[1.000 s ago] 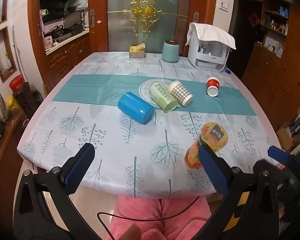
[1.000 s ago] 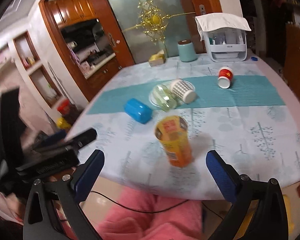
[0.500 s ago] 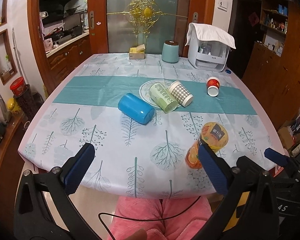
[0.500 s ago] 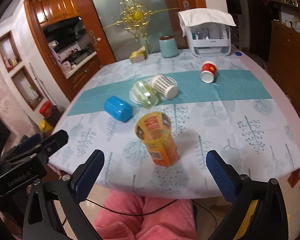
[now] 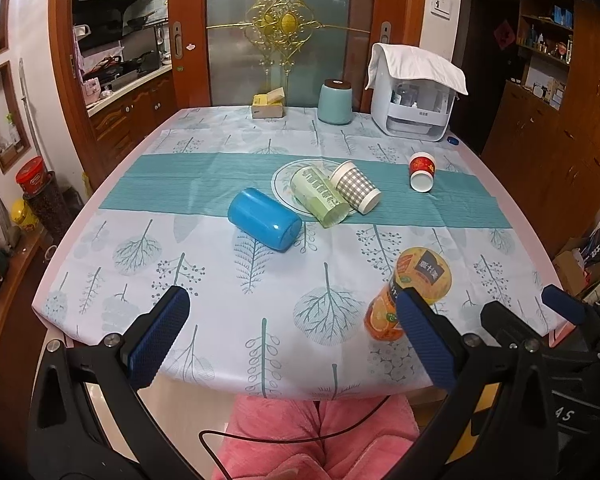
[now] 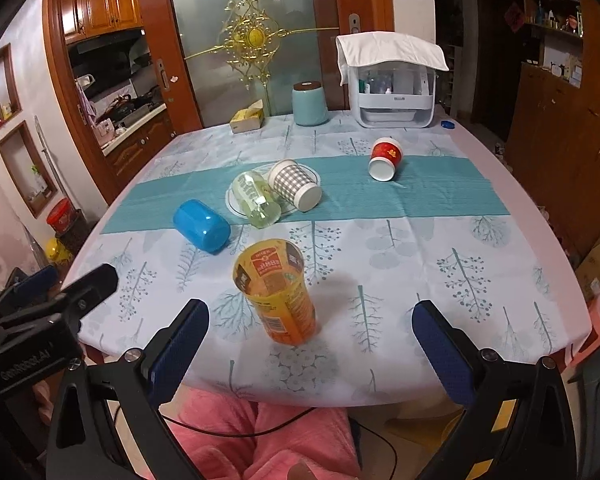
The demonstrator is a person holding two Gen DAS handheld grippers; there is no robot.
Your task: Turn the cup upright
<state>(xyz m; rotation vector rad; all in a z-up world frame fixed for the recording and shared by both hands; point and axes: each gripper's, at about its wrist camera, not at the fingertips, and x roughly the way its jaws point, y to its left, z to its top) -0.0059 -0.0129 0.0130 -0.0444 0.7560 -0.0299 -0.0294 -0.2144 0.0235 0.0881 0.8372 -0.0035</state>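
Wooden cabinets and a glass door with a gold ornament frame a dining room, and a worktop (image 6: pixel 440 280) under a tree-print cloth fills both views. Nearest, the left gripper (image 5: pixel 292 336) and the right gripper (image 6: pixel 308 346) hang off the near edge above pink-clad knees, each with its jaws spread wide and holding nothing.

Just past them an orange cup (image 6: pixel 278 292) stands upright near the front edge, mouth up, and the right wrist view looks down into it. That one looks done. In the left wrist view the same cup is partly covered by one blue pad, so its base cannot be checked there.

Farther in, four cups lie on their sides. A blue cup (image 5: pixel 264 219) rests at the near border of the teal runner (image 5: pixel 172 184). Beside it a green cup (image 5: pixel 319 196) and a checked cup (image 5: pixel 355 187) lie close together, perhaps touching, over a round plate (image 5: pixel 284 176); how much of each sits on the plate is hard to tell. Well to the right a red cup (image 6: pixel 385 157) lies on the runner with its white mouth toward the camera.

So the job seems early: one cup up, four left, judging by how they lie.

At the far end stand a teal canister (image 5: pixel 335 102), a yellow tissue box (image 5: pixel 268 105) and a white appliance (image 5: pixel 414 96) draped with a cloth; its contents are too small to read.
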